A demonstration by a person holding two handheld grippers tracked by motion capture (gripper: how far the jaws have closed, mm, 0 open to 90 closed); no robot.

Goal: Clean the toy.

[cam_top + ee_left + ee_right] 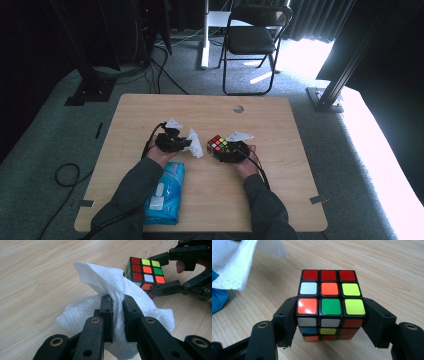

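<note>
A scrambled Rubik's cube [216,145] stands on the wooden table [200,107] right of centre. My right gripper [222,151] is shut on it; in the right gripper view its jaws press the cube [329,290] on both side faces, around the gripper's middle [329,315]. My left gripper [187,145] is shut on a crumpled white tissue [195,142], just left of the cube. In the left gripper view the tissue [100,275] bulges up from between the closed fingertips of the gripper [117,301], with the cube [146,271] and the right gripper [151,275] close behind it.
A blue pack of wipes [166,192] lies near the front edge under the left forearm; its corner [218,300] shows in the right gripper view. A cable hole [238,109] is at the table's far side. A folding chair [252,35] stands beyond the table.
</note>
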